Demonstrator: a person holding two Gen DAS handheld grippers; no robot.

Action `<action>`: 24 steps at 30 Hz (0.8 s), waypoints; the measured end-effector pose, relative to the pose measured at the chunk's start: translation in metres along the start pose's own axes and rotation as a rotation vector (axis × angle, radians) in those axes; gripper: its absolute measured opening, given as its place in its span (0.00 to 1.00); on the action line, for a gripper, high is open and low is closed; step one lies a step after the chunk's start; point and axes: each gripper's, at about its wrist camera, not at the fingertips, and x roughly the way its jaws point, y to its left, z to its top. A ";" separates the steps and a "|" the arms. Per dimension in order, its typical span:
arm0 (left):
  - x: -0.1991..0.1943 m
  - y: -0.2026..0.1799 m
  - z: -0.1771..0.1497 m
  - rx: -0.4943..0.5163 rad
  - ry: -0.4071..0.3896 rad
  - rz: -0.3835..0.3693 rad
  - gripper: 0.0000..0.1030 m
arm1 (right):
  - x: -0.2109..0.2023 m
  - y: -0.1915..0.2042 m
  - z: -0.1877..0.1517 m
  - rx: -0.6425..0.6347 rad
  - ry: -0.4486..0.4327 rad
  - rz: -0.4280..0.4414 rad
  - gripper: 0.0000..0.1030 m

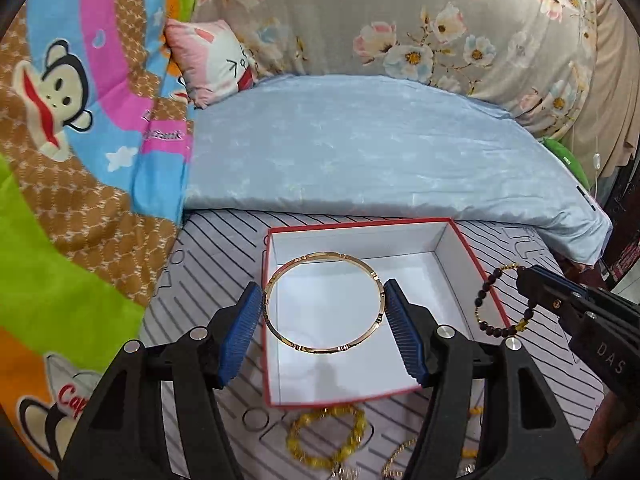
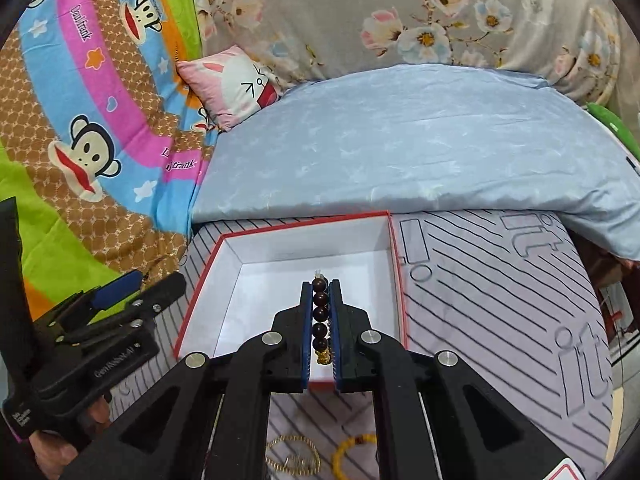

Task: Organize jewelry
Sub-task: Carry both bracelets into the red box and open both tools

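Two black gripper arms with blue ribbed pads fill the lower part of the left wrist view. This left gripper (image 1: 324,312) is spread wide, and a thin gold bangle (image 1: 323,303) sits between its pads, each pad pressing on one side of the ring. The bangle hangs over the open red-edged box (image 1: 472,252), whose inside is white. The box rests on a grey striped mat (image 1: 200,264) laid on a bed.

On the mat, just in front of the box, lie a yellow beaded bracelet (image 1: 326,434) and, to its right, a thin gold chain (image 1: 396,456), partly hidden by the gripper arm.

At the right edge of that view, the right gripper (image 1: 524,276) is closed on a dark beaded bracelet (image 1: 490,304) with small gold beads, which dangles in a loop over the box's right wall.

From the right wrist view, the right gripper's blue pads stand almost together, with a row of dark round beads pinched between them and a gold charm (image 2: 321,357) at the near end. The beads are poised above the white floor of the box. The left gripper shows at the left edge, beside the box.

Behind the box lies a light blue pillow (image 1: 380,148). A cartoon monkey quilt (image 1: 80,120) is on the left, a small pink cushion (image 1: 216,64) beside it, and a grey floral blanket (image 1: 400,20) behind.
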 end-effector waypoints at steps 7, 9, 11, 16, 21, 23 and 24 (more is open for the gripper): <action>0.057 -0.001 0.013 0.001 0.056 0.008 0.59 | 0.056 -0.007 0.014 0.004 0.045 -0.003 0.07; 0.067 0.001 0.016 -0.006 0.066 0.009 0.59 | 0.068 -0.008 0.016 -0.002 0.056 -0.007 0.07; 0.076 0.002 0.018 -0.011 0.073 0.010 0.59 | 0.077 -0.010 0.017 -0.001 0.067 -0.010 0.07; 0.090 -0.004 0.021 0.001 0.087 0.022 0.59 | 0.095 -0.012 0.020 -0.013 0.089 -0.015 0.07; 0.096 0.001 0.020 -0.018 0.087 0.035 0.72 | 0.094 -0.010 0.022 -0.038 0.064 -0.057 0.21; 0.093 0.003 0.021 -0.024 0.078 0.040 0.76 | 0.090 -0.012 0.023 -0.035 0.055 -0.057 0.27; 0.092 0.005 0.022 -0.027 0.073 0.044 0.77 | 0.087 -0.013 0.022 -0.032 0.050 -0.057 0.29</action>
